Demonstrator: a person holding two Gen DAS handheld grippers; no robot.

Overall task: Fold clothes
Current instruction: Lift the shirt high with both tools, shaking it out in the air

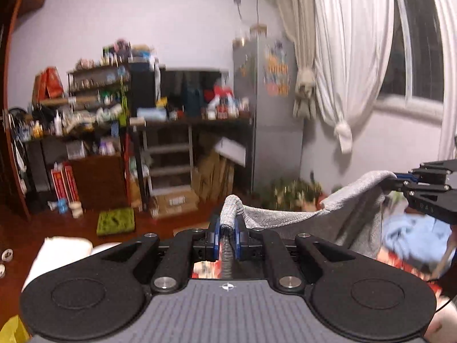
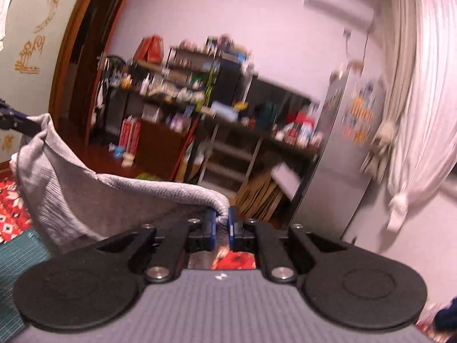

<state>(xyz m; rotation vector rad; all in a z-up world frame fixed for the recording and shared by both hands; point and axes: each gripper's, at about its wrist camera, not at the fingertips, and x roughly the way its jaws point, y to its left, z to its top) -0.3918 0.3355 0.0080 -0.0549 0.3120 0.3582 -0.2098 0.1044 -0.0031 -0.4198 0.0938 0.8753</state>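
Left wrist view shows the left gripper point(image 1: 227, 238) with its blue fingers point(image 1: 216, 237) pinched tight on a bunched corner of a grey garment point(image 1: 342, 220), which pokes up in a rounded fold between them. From that corner the garment's top edge sags, then rises to the right gripper point(image 1: 400, 177), whose fingers clamp the other corner at the far right of this view. The cloth hangs down in the air from that edge, above a red patterned cover point(image 1: 400, 263); a light blue piece of clothing point(image 1: 414, 237) lies just beyond the garment's lower right side.

In the right wrist view the right gripper point(image 2: 222, 226) nips the grey garment point(image 2: 85, 194) at its rolled edge, and the cloth runs away leftward and upward to the left gripper point(image 2: 27, 121). Behind the garment, both views are motion-blurred: a cluttered shelf point(image 1: 97, 105), a grey fridge point(image 1: 271, 108) and white knotted curtains point(image 1: 351, 57).
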